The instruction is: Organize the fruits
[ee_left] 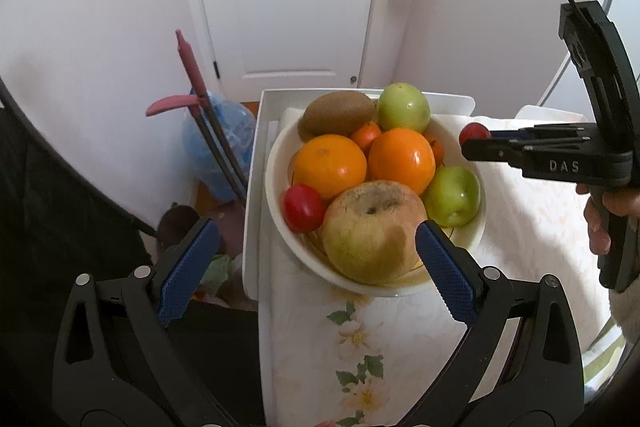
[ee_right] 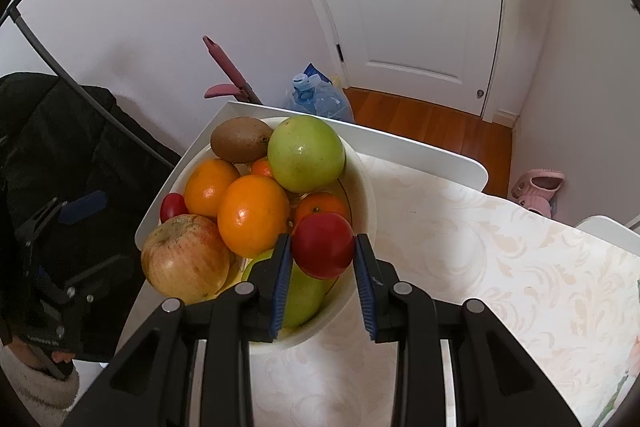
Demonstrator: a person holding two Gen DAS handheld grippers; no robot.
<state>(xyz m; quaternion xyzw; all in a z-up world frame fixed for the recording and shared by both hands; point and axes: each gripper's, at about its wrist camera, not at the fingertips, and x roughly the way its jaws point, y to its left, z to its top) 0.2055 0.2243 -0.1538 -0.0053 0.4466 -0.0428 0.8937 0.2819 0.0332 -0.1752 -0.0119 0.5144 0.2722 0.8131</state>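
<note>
The round cream ceramic bowl (ee_left: 276,163) sits at the far end of the table (ee_left: 532,227), which wears a pale cloth with a raised scroll pattern and printed flowers. It is heaped with fruit.

At the bowl's near rim lies a big apple (ee_left: 370,231), yellow-green with a dull, rough, russeted skin and a brown patch. Just beside it, at the bowl's left wall, rests a small glossy red tomato (ee_left: 303,207). Behind the apple two smooth, shiny oranges (ee_left: 332,165) sit side by side, touching. At the bowl's far rim, a fuzzy brown oval kiwi (ee_left: 338,113) lies next to a waxy green round fruit (ee_left: 404,107). A second green apple (ee_left: 452,195) leans on the bowl's right wall. Small tangerines (ee_left: 366,135) peek out between the bigger pieces.

The left claw (ee_left: 304,267) stands wide apart above the bowl's near rim. Its ribbed blue rubber pads (ee_left: 446,273) touch nothing, and the russeted apple shows between them.

The right claw (ee_right: 322,247) is narrow, clamped on a second small smooth red tomato (ee_right: 323,245). Its blue ridged pads press that tomato's two sides. It hangs over the bowl's right edge, above the piled fruit. A hand (ee_left: 600,223) grips the black plastic handle to the bowl's right.
</note>
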